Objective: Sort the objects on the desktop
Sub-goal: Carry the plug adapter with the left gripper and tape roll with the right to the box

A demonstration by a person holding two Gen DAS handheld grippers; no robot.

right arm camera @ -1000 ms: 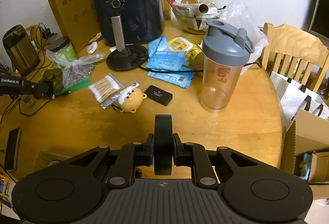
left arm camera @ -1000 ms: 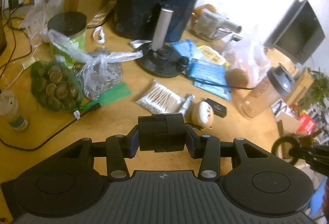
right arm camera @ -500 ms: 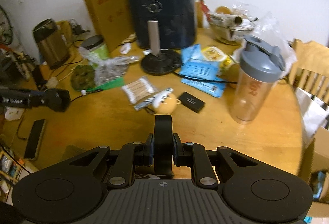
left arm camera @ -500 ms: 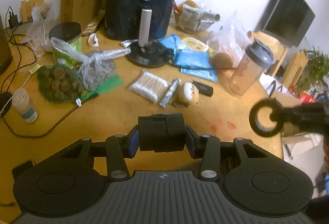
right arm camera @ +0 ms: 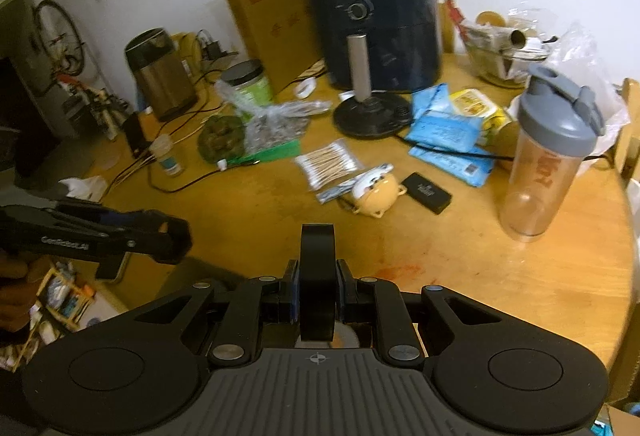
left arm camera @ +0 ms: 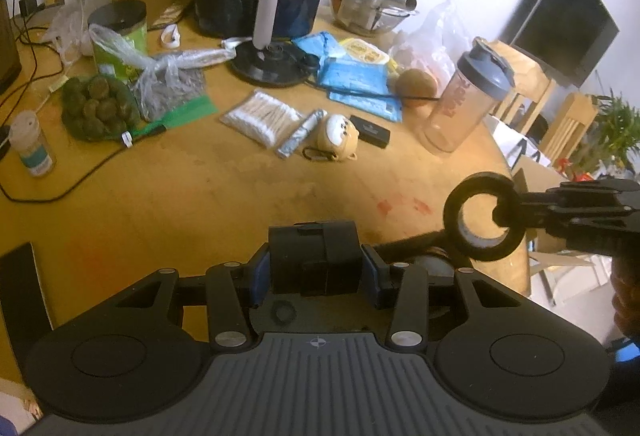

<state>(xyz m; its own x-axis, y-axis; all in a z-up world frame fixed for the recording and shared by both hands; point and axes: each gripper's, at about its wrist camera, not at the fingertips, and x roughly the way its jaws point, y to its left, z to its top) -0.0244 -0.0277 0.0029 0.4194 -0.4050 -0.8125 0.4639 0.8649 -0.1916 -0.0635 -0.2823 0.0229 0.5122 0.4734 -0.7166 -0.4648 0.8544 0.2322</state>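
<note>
Both tongs are loaded, left tongs [left arm camera: 314, 268] clenched on a black box, right tongs [right arm camera: 317, 286] gripping a black tape roll [left arm camera: 484, 217], both above the surface [left arm camera: 224, 204]; judged mid-carry, drop-off next.

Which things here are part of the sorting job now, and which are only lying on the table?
In hand:
- black box, clamped in the left gripper
- black tape roll, clamped in the right gripper

Lying about on the table:
- cotton swabs
- bear-shaped toy
- shaker bottle
- air fryer
- blue packets
</note>
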